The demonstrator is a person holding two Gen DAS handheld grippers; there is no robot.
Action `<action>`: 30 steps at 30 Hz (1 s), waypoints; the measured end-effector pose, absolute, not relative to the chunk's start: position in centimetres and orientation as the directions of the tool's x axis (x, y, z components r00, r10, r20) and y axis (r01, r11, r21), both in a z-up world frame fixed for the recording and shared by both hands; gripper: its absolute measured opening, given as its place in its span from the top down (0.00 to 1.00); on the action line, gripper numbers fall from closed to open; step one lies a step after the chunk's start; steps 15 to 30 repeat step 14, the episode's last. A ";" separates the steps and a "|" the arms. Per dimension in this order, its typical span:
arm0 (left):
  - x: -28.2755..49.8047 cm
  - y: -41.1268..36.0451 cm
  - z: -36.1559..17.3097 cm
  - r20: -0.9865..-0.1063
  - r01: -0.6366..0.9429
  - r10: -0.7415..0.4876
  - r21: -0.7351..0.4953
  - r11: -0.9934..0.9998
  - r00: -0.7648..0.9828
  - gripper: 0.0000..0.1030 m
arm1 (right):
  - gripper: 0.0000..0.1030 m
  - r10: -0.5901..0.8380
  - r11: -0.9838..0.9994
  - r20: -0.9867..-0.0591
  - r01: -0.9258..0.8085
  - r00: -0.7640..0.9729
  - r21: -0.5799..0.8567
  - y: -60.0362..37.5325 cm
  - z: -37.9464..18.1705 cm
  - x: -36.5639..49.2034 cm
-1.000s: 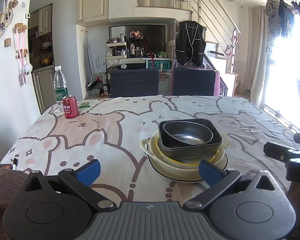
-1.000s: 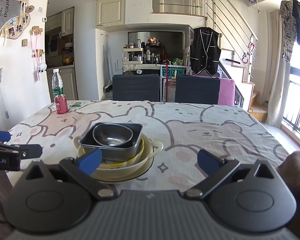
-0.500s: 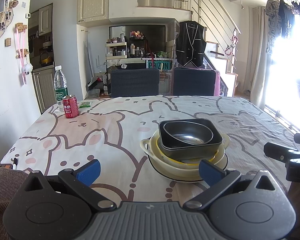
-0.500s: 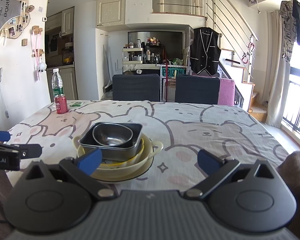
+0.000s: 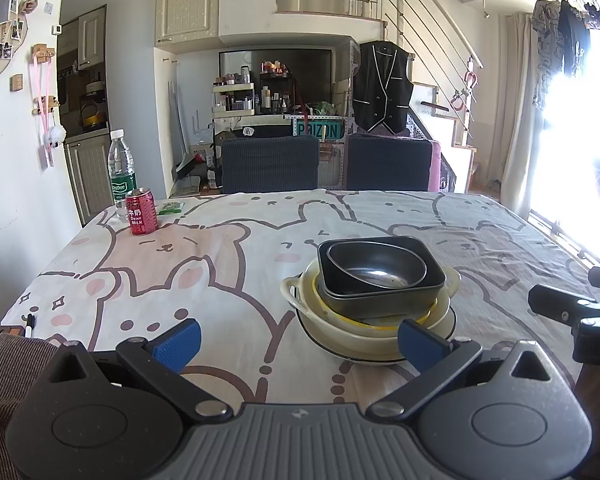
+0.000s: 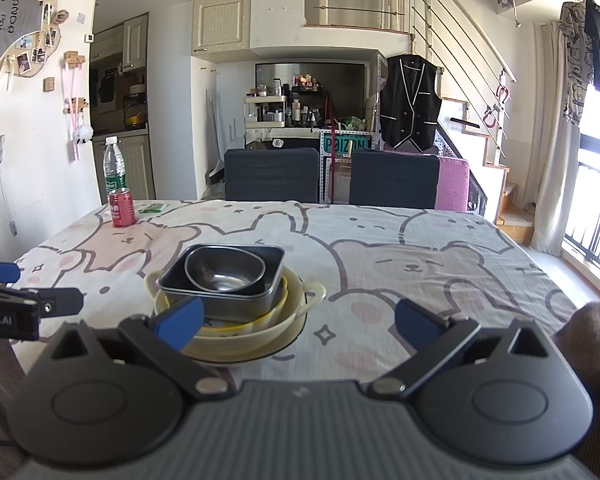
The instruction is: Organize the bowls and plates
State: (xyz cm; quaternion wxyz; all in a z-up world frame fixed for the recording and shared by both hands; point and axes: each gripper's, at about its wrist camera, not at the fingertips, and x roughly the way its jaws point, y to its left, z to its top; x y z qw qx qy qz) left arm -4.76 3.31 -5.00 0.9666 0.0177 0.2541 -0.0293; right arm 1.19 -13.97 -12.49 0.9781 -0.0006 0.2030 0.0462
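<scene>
Stacked dishes (image 5: 370,292) sit between both spread, empty grippers, near the table's (image 5: 220,264) front edge.
Left gripper (image 5: 298,340) has them ahead-right; right gripper (image 6: 298,320) ahead-left (about equally near).

Black left gripper (image 5: 298,345) and right gripper (image 6: 298,322), blue-padded fingers (image 5: 178,343).

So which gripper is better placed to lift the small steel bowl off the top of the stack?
Marginally the right gripper: the small steel bowl sits nearer its open jaws. The left gripper is also open, with the stack further off to one side.
</scene>
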 end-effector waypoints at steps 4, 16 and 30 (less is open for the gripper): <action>-4.8 3.3 -5.0 -0.492 0.065 -0.048 0.018 0.998 0.869 0.00 | 0.00 0.090 0.996 -0.398 -0.091 0.913 0.016 -14.0 -12.5 1.2; -5.0 3.3 -5.2 -0.493 0.058 -0.046 0.010 0.998 0.869 0.00 | 0.00 0.090 0.996 -0.397 -0.091 0.913 0.018 -14.0 -12.6 1.2; -5.0 3.3 -5.2 -0.493 0.058 -0.046 0.010 0.998 0.869 0.00 | 0.00 0.090 0.996 -0.397 -0.091 0.913 0.018 -14.0 -12.6 1.2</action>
